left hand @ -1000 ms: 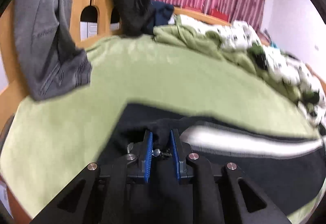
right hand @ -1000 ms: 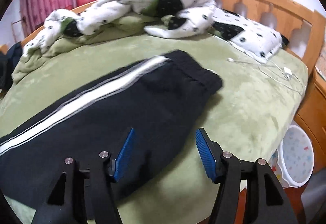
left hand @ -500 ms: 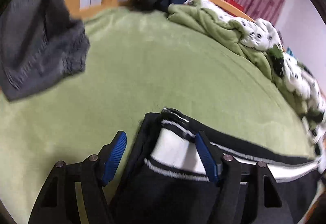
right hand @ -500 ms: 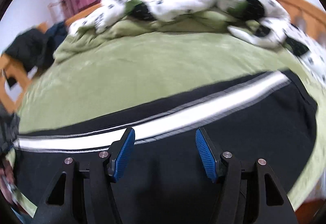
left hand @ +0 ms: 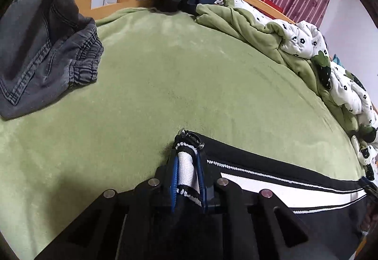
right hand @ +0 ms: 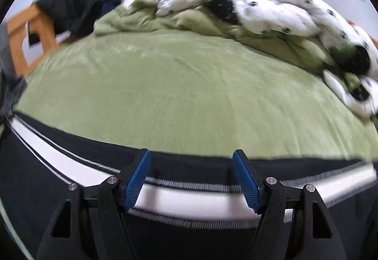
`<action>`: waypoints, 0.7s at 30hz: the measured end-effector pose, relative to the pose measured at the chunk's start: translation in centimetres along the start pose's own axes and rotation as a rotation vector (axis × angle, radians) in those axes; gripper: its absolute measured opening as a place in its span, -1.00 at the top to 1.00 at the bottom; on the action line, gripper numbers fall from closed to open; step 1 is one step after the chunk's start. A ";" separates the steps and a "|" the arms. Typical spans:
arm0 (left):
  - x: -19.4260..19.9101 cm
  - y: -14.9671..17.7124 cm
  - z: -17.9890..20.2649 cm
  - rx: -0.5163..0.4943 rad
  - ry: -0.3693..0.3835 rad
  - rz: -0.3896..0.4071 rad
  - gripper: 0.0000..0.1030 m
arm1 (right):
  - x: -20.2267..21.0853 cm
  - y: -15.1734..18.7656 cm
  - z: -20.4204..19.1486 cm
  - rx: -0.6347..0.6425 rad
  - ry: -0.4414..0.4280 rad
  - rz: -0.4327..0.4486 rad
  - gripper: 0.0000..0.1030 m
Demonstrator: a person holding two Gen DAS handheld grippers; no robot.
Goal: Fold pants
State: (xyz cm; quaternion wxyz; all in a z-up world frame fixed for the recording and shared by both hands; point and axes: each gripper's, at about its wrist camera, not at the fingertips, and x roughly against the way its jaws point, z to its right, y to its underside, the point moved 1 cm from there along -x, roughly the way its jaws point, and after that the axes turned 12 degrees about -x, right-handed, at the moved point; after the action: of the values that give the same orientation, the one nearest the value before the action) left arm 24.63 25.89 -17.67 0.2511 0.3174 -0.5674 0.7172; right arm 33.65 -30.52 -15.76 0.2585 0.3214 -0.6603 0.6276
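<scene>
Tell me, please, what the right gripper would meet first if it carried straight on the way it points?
Probably the black pants, near their white stripe, lying under the opening right gripper; depth is unclear.

Left gripper [left hand: 187, 172] closing, pads pinching the striped hem of the black pants [left hand: 271, 189] at the near edge of the green bedspread [left hand: 177, 75]. Grey jeans [left hand: 45, 52] far left, rumpled quilt [left hand: 307, 47] far right.

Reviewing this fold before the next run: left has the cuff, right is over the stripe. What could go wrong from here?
1. The left hand-held gripper pinches only the cuff end of the black pants; lifting could slip it free.
2. The right hand-held gripper, jaws opening, holds nothing; one-sided pulling may skew the fold.
</scene>
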 end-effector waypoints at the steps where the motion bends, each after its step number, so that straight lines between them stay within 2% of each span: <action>1: 0.2 -0.1 -0.3 0.008 0.008 -0.001 0.71 | -0.7 -0.3 -0.2 0.032 -0.013 -0.016 -0.37; 4: 0.1 -0.1 -0.7 0.022 0.024 -0.001 0.71 | -2.7 -0.4 -0.8 0.103 -0.083 -0.087 -0.37; 6: 0.0 -0.1 -0.6 0.010 0.015 -0.001 0.71 | -3.4 0.1 -1.1 0.141 -0.099 -0.124 -0.22; 7: -0.1 -0.1 -0.6 0.001 0.008 0.002 0.71 | -3.7 0.6 -1.4 0.168 -0.110 -0.140 0.22; 8: -0.1 -0.1 -0.5 -0.008 0.000 0.004 0.71 | -4.1 1.2 -1.8 0.212 -0.107 -0.165 0.76; 9: -0.1 -0.1 -0.2 -0.020 -0.012 0.006 0.71 | -4.3 1.7 -2.2 0.248 -0.100 -0.171 0.80; 11: 0.1 -0.1 -0.2 -0.029 -0.018 0.016 0.71 | -3.7 1.9 -2.6 0.284 -0.087 -0.119 0.93; 15: 0.9 -0.1 -0.1 -0.030 -0.017 0.049 0.71 | -1.0 0.0 -1.6 0.195 -0.134 0.031 1.00; 17: 0.1 0.0 0.0 -0.036 -0.041 0.016 0.71 | -1.6 -0.4 -1.6 0.173 -0.061 0.069 1.00; 20: 0.2 -0.1 0.2 -0.046 -0.049 0.014 0.71 | -5.0 0.7 -1.1 0.130 -0.043 -0.041 1.00; 21: 0.4 -0.1 0.1 -0.045 -0.042 0.018 0.71 | -5.3 1.0 -1.1 0.138 -0.033 -0.048 1.00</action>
State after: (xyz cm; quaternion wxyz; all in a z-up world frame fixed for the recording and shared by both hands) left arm 24.44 25.84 -17.25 0.2396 0.3214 -0.5914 0.6997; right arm 36.31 -28.91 -20.24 0.2399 0.3645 -0.6115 0.6600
